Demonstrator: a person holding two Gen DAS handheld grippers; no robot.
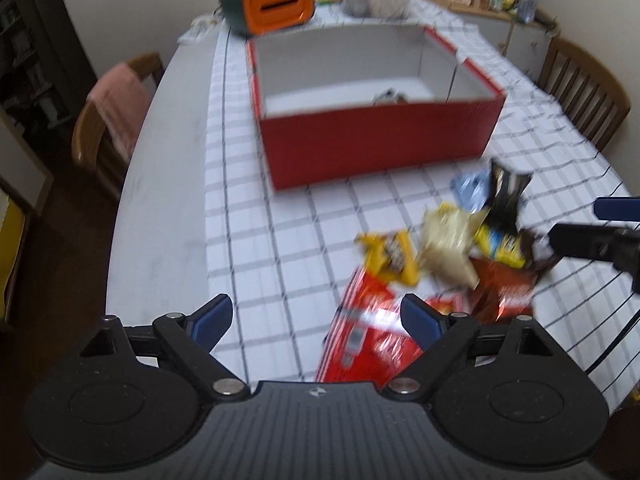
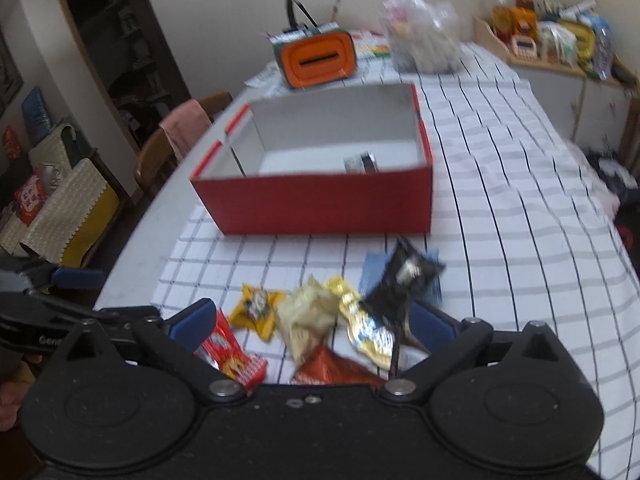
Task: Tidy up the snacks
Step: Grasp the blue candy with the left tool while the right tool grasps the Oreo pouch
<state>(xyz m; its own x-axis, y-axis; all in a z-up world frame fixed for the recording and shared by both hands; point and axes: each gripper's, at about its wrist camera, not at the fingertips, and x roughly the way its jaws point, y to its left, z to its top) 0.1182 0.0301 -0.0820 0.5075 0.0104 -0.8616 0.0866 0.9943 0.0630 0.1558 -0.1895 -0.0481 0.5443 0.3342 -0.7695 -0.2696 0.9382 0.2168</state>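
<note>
**Both hand-held grippers wide apart above the snack pile, nothing held**

Left wrist view: the left hand-held gripper (image 1: 316,316) has its jaws spread wide with nothing between them; only checked cloth and the corner of a red packet (image 1: 360,344) lie below. The snack pile sits on the bench (image 1: 160,200) just in front of the red box (image 1: 376,152), on the near side of it: a yellow packet (image 1: 390,256), a pale crumpled bag (image 1: 446,248), a black packet (image 1: 506,196) standing up from the heap, and a blue one (image 1: 470,188) nearest the box. The box is open and almost empty, one small item (image 1: 390,97) on its floor.

Right wrist view: the right hand-held gripper (image 2: 312,320) is likewise fully spread and empty, hovering over the near part of the pile, farthest from the box. The pale bag (image 2: 308,316) and a gold wrapper (image 2: 366,328) lie between its jaws but untouched.

These packets look light, soft and crinkly, and probably slick. I would pinch a flat sealed edge or a raised corner rather than the puffed middle, which may crush the contents or slip. The upright black packet (image 2: 404,280) offers the easiest hold.
</note>
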